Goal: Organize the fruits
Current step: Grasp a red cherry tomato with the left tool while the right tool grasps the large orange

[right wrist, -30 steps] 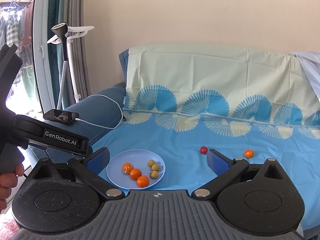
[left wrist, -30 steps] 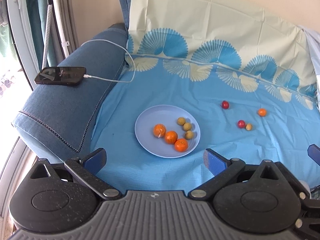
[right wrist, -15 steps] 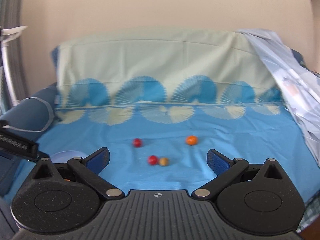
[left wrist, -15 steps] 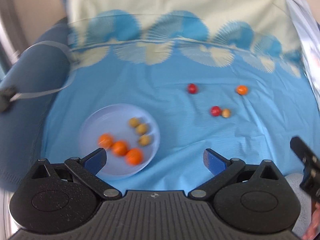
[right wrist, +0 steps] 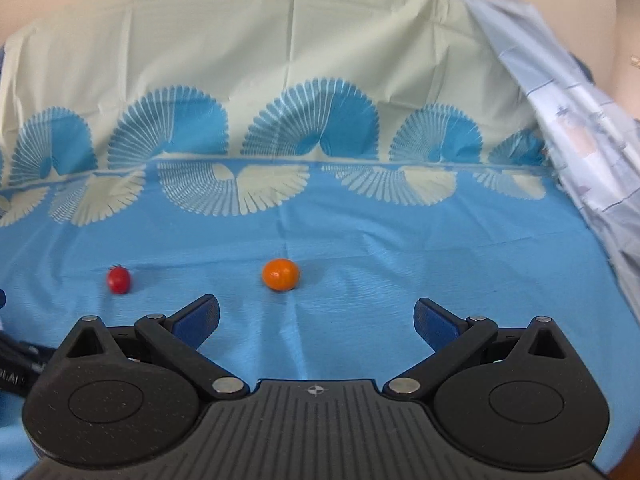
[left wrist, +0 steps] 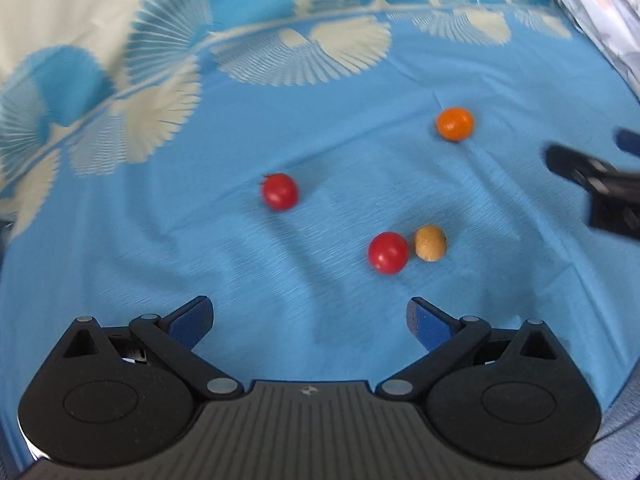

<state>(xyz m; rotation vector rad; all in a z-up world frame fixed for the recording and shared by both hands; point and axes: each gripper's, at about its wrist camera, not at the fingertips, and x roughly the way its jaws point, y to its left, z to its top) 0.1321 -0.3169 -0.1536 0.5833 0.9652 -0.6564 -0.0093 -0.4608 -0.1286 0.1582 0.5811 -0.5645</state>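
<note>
While your left hand-held gripper [left wrist: 308, 316] gapes empty, it alone shows second red tomato [left wrist: 388, 252], tan fruit [left wrist: 430, 243], right hand-held gripper [right wrist: 316, 318] gapes too.

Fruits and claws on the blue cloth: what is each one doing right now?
Left claw: open, empty, above the cloth.
Right claw: open, empty.
Small round orange fruit: loose on the blue patterned cloth, ahead of the right claw.
Far red cherry tomato: lying alone on the cloth.
Near red cherry tomato: right beside the tan fruit.
Small tan oval fruit: loose on the cloth.
</note>
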